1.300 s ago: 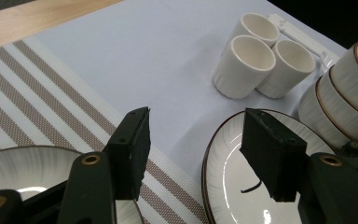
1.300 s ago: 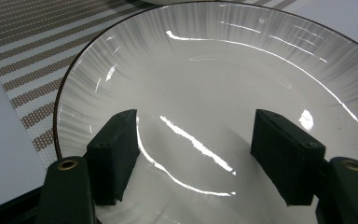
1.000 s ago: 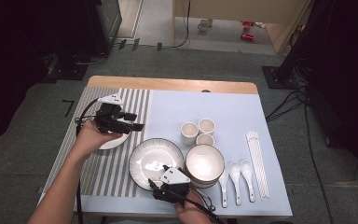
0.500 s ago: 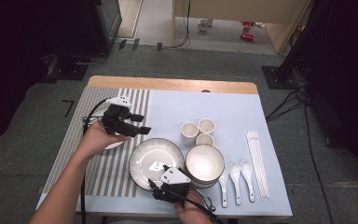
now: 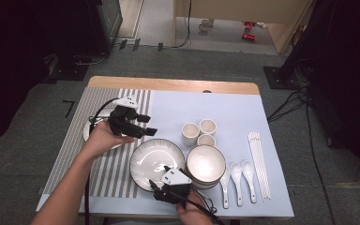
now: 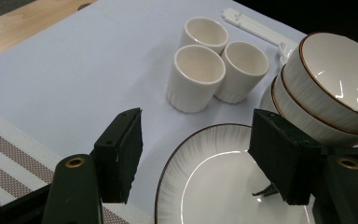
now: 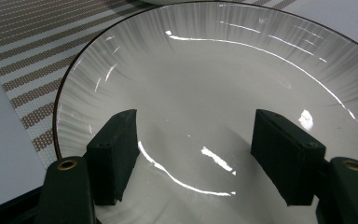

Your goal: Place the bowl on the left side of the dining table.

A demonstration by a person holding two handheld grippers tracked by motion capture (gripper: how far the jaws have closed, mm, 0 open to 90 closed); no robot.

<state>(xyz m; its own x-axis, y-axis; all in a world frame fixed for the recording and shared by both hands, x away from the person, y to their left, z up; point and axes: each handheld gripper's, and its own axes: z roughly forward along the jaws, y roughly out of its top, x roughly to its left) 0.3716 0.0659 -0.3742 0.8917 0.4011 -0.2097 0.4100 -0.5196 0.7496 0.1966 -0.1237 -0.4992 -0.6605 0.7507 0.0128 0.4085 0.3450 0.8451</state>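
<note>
A large white plate (image 5: 155,159) with a dark rim lies at the table's front, half on the striped mat (image 5: 98,173). My left gripper (image 5: 146,125) hovers just past the plate's far left edge. Its jaws have just been opening and stand open with nothing between them. In the left gripper view, the left gripper (image 6: 196,140) looks over the plate (image 6: 214,177) toward three cups (image 6: 196,74). My right gripper (image 5: 161,190) is at the plate's near rim. In the right gripper view, the right gripper (image 7: 196,135) is open above the plate's inside (image 7: 242,79), gripping nothing.
A small white plate (image 5: 88,131) sits on the striped mat behind the left hand. Three cups (image 5: 199,131), stacked bowls (image 5: 206,164), three spoons (image 5: 236,176) and white chopsticks (image 5: 258,159) lie on the blue mat (image 5: 225,103) to the right.
My left hand and its gripper moved right, off the small plate toward the large plate's far edge. The right gripper stayed put.
</note>
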